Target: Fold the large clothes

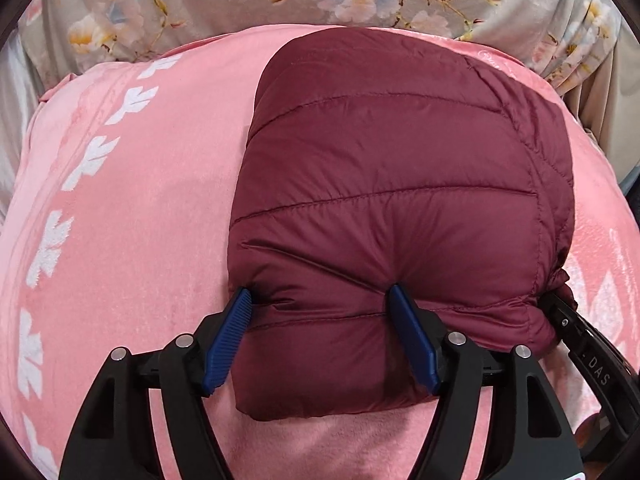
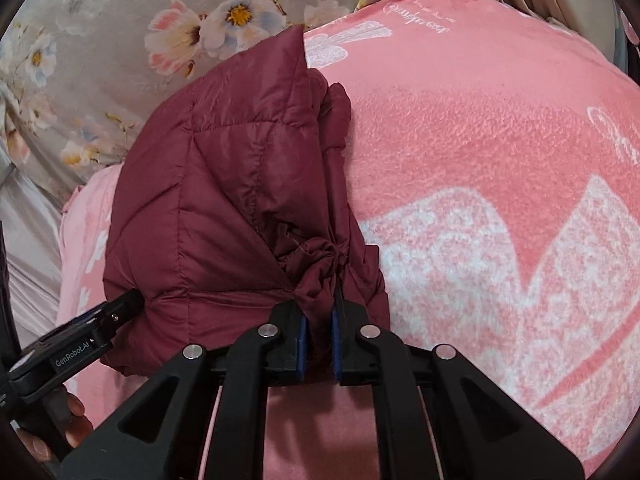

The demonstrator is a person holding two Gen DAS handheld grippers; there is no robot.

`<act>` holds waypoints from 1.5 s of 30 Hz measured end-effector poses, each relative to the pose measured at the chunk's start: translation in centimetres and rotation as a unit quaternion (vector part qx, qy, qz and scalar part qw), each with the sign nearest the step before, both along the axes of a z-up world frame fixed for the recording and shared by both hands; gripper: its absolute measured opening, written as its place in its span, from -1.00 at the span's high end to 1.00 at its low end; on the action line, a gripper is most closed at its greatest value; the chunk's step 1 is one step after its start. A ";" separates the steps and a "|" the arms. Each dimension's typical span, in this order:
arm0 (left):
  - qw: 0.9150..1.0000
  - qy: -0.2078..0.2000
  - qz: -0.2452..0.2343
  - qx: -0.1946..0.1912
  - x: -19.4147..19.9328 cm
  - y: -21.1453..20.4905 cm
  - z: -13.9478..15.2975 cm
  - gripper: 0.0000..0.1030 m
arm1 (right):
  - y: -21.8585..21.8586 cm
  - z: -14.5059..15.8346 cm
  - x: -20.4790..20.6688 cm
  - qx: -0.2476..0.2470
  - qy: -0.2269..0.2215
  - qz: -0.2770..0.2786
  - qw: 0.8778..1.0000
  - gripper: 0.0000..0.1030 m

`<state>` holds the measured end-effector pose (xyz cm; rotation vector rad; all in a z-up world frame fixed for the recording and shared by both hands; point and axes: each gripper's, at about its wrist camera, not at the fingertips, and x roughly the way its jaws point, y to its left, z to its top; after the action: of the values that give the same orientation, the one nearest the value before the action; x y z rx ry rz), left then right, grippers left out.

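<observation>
A maroon quilted puffer jacket [image 1: 380,160] lies folded into a thick bundle on a pink blanket [image 1: 140,200]. My left gripper [image 1: 320,296] straddles the bundle's near edge. Its blue pads [image 1: 240,312] stand wide apart and press into the padded fold from both sides. In the right wrist view the jacket [image 2: 224,200] fills the left half. My right gripper [image 2: 320,312] is shut on a bunched bit of the jacket's near right corner. The right gripper [image 1: 568,320] also shows at the bundle's right edge in the left wrist view. The left gripper [image 2: 120,308] shows at lower left in the right wrist view.
The pink blanket [image 2: 480,140] carries white leaf and ribbon patterns and spreads to the right of the jacket. Grey floral fabric [image 1: 200,0] lies beyond the blanket's far edge. A person's hand [image 2: 60,420] holds the left gripper's handle.
</observation>
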<state>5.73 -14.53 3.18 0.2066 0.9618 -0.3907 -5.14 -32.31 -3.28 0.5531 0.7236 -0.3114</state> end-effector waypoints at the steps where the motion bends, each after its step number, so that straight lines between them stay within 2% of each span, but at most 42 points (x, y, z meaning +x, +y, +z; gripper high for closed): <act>1: 1.000 -0.002 0.000 0.003 0.0 -0.1 -0.2 -0.35 | 0.1 -0.1 0.1 -0.006 0.001 0.001 1.000 0.84; 5: 1.000 -0.014 -0.003 0.014 0.0 -0.5 -0.8 -0.35 | 0.1 -0.3 0.1 -0.016 -0.004 -0.001 1.000 0.86; 10: 0.999 -0.026 -0.006 0.023 0.0 -0.9 -1.4 -0.35 | 1.1 0.2 0.6 -0.062 0.007 -0.002 0.998 0.85; 15: 0.999 -0.027 -0.009 0.022 0.2 -1.0 -1.5 -0.35 | 0.8 0.3 0.5 -0.051 0.002 0.002 0.999 0.85; 19: 1.000 -0.011 -0.010 0.009 0.3 -0.2 -0.3 -0.34 | -0.1 0.8 -0.1 -0.017 0.002 0.017 1.000 0.79; 21: 1.000 0.007 -0.010 -0.013 0.6 1.2 1.1 -0.33 | -1.1 2.2 -1.3 0.032 0.019 0.010 0.999 0.67; 22: 1.000 0.003 -0.007 -0.024 0.9 2.1 2.2 -0.33 | -1.6 3.3 -2.1 0.054 0.009 0.006 0.999 0.60; 24: 0.999 -0.013 0.004 -0.037 1.7 3.4 4.2 -0.33 | -2.0 5.5 -2.8 0.048 -0.018 0.004 0.999 0.36; 27: 0.997 -0.032 0.018 -0.064 3.9 4.7 7.6 -0.32 | -2.8 9.5 -2.1 0.011 -0.049 -0.008 0.999 0.29; 30: 0.995 -0.041 0.034 -0.084 6.8 4.5 10.5 -0.32 | -4.0 12.4 0.5 0.029 -0.083 -0.017 0.996 0.07; 32: 0.994 -0.051 0.044 -0.084 8.5 3.8 11.6 -0.31 | -4.7 13.6 2.8 0.032 -0.099 -0.030 0.994 -0.32; 33: 0.994 -0.052 0.045 -0.085 9.5 3.2 12.0 -0.31 | -5.0 14.0 4.7 0.030 -0.097 -0.034 0.994 -0.35; 38: 0.995 -0.028 0.041 -0.086 13.5 -0.2 12.1 -0.31 | -6.2 12.4 10.9 0.046 -0.048 -0.057 0.996 -0.34; 40: 0.997 -0.017 0.036 -0.073 14.9 -2.0 11.1 -0.17 | -7.0 11.0 12.3 0.054 -0.028 -0.073 0.996 -0.33; 42: 0.997 -0.012 0.032 -0.062 15.7 -3.5 10.1 -0.14 | -7.8 9.3 13.4 0.061 -0.009 -0.084 0.995 -0.07; 43: 0.998 -0.010 0.031 -0.050 16.1 -4.4 9.1 -0.11 | -8.0 8.5 13.9 0.068 -0.004 -0.081 0.994 0.00; 45: 0.999 -0.003 0.025 -0.031 16.6 -5.7 7.4 0.02 | -8.0 7.0 14.5 0.064 0.005 -0.071 0.995 0.25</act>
<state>22.30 -20.21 10.54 0.1262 0.9449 -0.3729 9.34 -40.31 3.74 0.7273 0.7183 -0.4012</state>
